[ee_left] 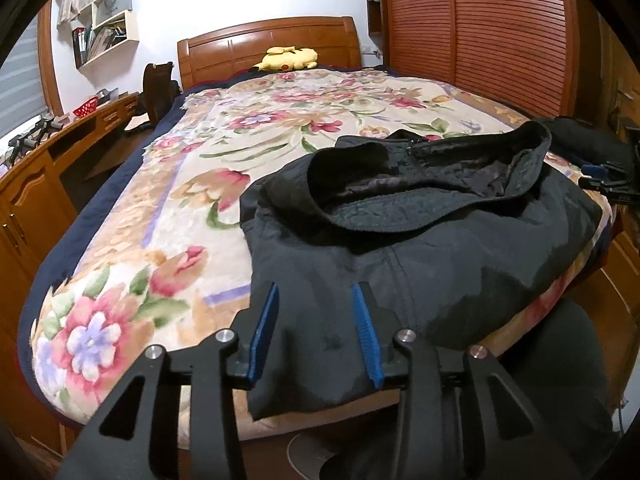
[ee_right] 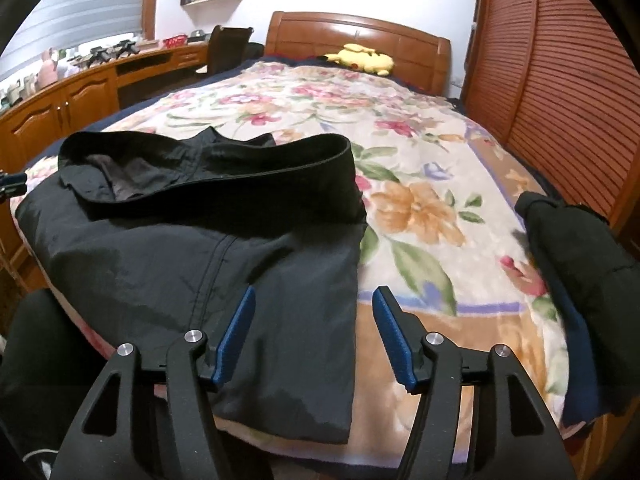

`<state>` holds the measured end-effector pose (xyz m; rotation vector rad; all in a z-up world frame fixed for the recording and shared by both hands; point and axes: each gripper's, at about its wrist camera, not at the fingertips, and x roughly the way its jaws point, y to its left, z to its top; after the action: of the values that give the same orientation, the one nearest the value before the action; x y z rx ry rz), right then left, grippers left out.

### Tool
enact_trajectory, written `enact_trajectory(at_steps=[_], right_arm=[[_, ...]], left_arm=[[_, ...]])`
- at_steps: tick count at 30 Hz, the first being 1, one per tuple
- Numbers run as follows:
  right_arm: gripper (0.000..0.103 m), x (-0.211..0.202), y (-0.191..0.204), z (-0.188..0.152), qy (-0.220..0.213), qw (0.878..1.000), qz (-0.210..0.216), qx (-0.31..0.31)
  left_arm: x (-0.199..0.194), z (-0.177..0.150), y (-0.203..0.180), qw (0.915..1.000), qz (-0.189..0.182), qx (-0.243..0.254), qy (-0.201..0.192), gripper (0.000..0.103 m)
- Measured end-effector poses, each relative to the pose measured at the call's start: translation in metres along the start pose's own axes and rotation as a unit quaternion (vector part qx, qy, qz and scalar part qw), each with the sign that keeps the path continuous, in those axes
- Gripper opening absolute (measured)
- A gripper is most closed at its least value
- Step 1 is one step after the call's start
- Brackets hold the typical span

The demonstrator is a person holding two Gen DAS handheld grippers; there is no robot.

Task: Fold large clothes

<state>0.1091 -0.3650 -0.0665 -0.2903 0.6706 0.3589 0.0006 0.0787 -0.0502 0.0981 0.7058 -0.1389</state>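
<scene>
Blue-padded fingers of the left claw (ee_left: 316, 300) fill the bottom of the left wrist view, spread wide and holding nothing, poised over the near hem of the black jacket (ee_left: 420, 248). Lower center of the right wrist view shows the right claw (ee_right: 314, 300) just as wide and empty, its left finger above the jacket's right edge, its right finger above bare blanket. Folded into a rough rectangle, the jacket lies at the foot of the bed, hood open toward the headboard (ee_left: 272, 44); its shell looks smooth and slightly crinkled. Under it spreads a plush floral blanket (ee_left: 168, 200). A second dark garment (ee_right: 580, 280) sits at the right edge. At upper center a yellow plush toy (ee_left: 290, 58) rests by the headboard, slatted wooden doors (ee_right: 560, 100) at right.
</scene>
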Motion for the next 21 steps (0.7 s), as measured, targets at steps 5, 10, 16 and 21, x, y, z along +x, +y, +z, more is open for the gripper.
enact_trajectory(at_steps=[5,10,16,21], right_arm=[[0.062,0.003,0.005,0.004,-0.003,1.0,-0.001,-0.003],[0.063,0.005,0.008,0.013,-0.011,1.0,-0.001,0.0],[0.063,0.019,0.001,0.031,-0.011,1.0,-0.01,0.013],[0.063,0.035,-0.009,0.043,-0.001,1.0,0.001,0.025]], left_arm=[[0.002,0.011,-0.005,1.0,-0.006,-0.001,-0.006,0.038],[0.011,0.024,-0.003,1.0,-0.007,-0.004,-0.006,0.039],[0.029,0.043,0.007,0.9998,-0.008,-0.017,0.004,0.039],[0.048,0.054,0.011,0.9994,-0.008,-0.026,0.02,0.039]])
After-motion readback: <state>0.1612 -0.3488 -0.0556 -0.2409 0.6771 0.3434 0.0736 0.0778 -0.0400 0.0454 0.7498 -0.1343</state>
